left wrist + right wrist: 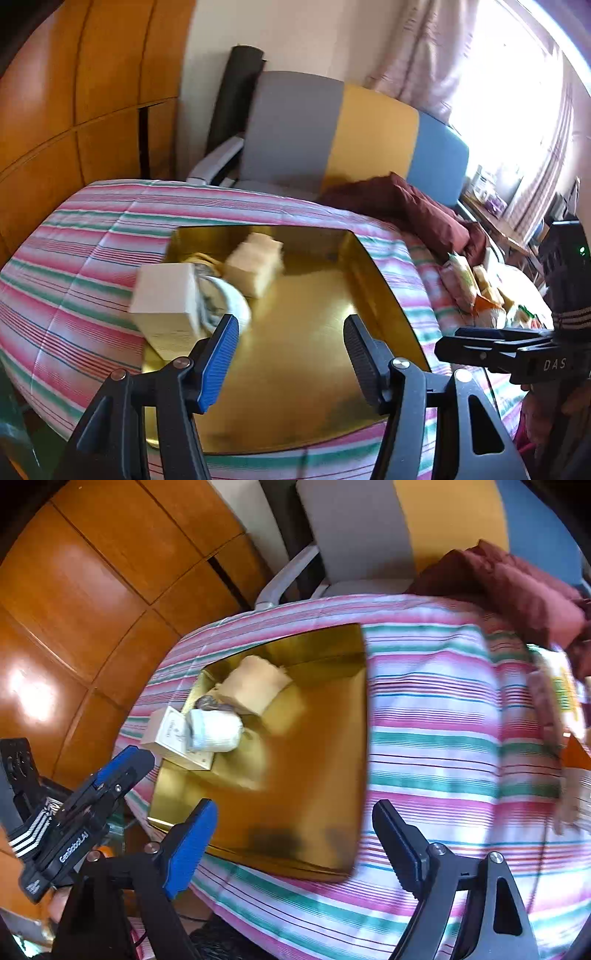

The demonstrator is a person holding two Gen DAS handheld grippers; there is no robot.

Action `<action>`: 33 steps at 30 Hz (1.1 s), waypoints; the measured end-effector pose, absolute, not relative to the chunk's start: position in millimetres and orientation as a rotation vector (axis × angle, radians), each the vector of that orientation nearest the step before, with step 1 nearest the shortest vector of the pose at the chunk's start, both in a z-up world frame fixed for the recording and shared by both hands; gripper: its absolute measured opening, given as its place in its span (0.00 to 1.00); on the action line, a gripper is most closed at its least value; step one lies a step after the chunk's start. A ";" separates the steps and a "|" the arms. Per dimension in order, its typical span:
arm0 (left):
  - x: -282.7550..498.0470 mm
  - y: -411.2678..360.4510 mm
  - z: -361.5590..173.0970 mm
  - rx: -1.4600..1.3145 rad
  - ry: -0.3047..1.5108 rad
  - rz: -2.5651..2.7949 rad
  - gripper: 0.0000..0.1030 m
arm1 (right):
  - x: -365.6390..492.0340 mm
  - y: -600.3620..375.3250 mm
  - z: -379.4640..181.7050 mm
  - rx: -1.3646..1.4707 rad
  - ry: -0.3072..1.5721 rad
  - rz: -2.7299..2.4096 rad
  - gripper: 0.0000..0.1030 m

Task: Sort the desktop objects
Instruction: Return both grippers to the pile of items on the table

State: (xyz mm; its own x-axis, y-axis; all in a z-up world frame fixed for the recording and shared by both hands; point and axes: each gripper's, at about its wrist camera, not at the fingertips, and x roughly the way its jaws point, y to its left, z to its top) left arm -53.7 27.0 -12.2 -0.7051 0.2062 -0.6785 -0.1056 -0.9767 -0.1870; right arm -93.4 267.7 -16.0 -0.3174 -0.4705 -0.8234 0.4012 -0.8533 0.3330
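Both grippers are up over the striped bedspread, and both sets of fingers stand wide apart with nothing between them. The left gripper hangs over the near half of the gold tray; the right gripper hangs over the tray's near edge, its blue-padded finger above the gold and the black one above the stripes.

The sorted things sit bunched in the tray's far-left corner. A white carton lies flat on its broad face, long axis running along the tray's left wall, one end poking out past the rim in the left wrist view. Leaning on it is a rolled white cloth bundle with a pale blue edge, lying on its side with its long axis across the carton. Just behind, touching the bundle, a cream spongy block lies tilted, long axis angled toward the tray's back wall. Something small and dark grey is tucked between block and bundle, too blurred to name.

The rest of the tray floor is bare gold. To the right on the bed, well apart from the tray, lies a heap of snack packets, with a maroon pillow behind them. A grey, yellow and blue headboard stands behind the bed, wooden wardrobe panels to the left
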 end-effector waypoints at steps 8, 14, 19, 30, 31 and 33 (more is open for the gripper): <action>-47.6 67.2 -15.7 -1.142 -0.090 2.683 0.58 | -84.5 307.1 -13.2 1.399 -0.087 -2.278 0.87; -45.4 88.3 -17.3 -1.152 -0.014 2.657 0.58 | -83.3 336.8 -17.5 1.427 -0.109 -2.331 0.87; -45.6 102.4 -17.3 -1.146 0.013 2.610 0.58 | -82.7 364.2 -14.8 1.444 -0.112 -2.393 0.87; -48.7 146.4 -19.5 -1.131 0.045 2.453 0.57 | -86.0 470.7 11.3 1.549 -0.175 -2.528 0.87; -48.7 152.0 -19.5 -1.129 0.052 2.445 0.57 | -86.6 484.2 14.7 1.564 -0.182 -2.548 0.87; -50.4 161.1 -19.6 -1.126 0.063 2.420 0.57 | -88.0 511.7 20.2 1.593 -0.205 -2.589 0.87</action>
